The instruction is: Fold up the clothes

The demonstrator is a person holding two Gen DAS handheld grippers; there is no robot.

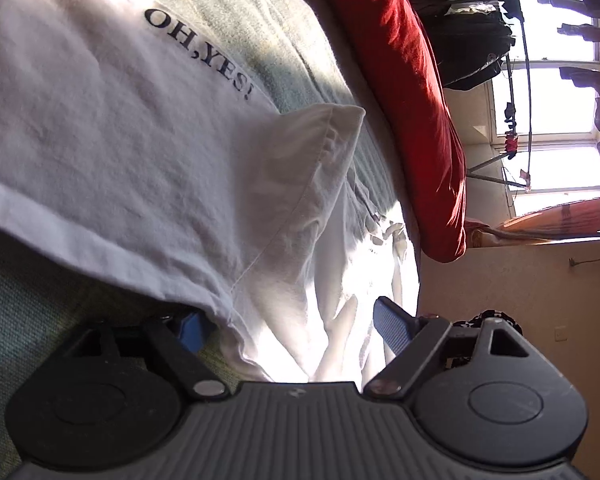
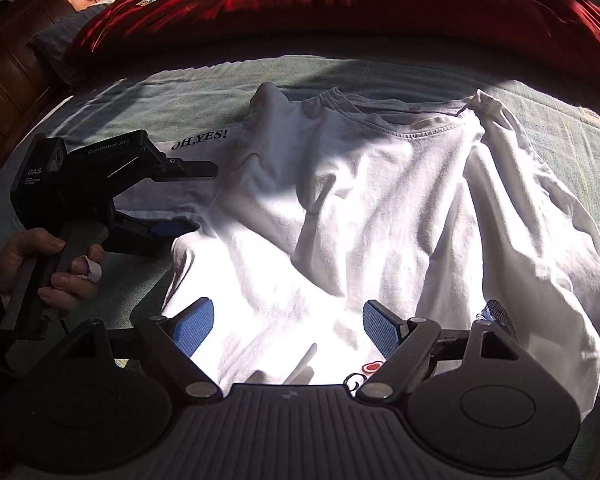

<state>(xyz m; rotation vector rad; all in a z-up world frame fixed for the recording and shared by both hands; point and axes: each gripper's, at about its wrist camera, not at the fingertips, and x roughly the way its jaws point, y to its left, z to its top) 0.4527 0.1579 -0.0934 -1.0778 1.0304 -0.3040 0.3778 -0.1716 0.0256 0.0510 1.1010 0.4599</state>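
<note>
The white shirt [image 2: 380, 216] lay spread on the bed [image 2: 148, 100], crumpled and bright with sun, its collar [image 2: 400, 128] on the side toward the red blanket [image 2: 340, 4]. That blanket was heaped along the bed's far edge, just beyond the collar. Beside the shirt, on the side of the left gripper [image 2: 180, 200], a second white garment [image 1: 100, 120] lay flat, printed "OH,YES!" [image 1: 200, 56] in dark letters.

The left gripper was at the shirt's edge, held by a hand [image 2: 48, 268] wrapped round its grip. Its jaws stood apart, one finger above the cloth and the blue-padded one below, straddling the shirt's edge but not pinching it. In the left wrist view one blue pad [image 1: 392, 328] was clear in the sun, while the other [image 1: 192, 330] was tucked under the hem, mostly hidden by fabric. A folded sleeve [image 1: 320, 148] stood up just ahead of those jaws.

The right gripper [image 2: 288, 332] hovered over the shirt's near hem, jaws wide and released, both blue pads [image 2: 380, 330] clear of the cloth, sunlit fabric between them. A small red heart print [image 2: 371, 367] peeked out at the hem near the right gripper. In the left wrist view a bright window [image 1: 548, 92] showed beyond the blanket.
</note>
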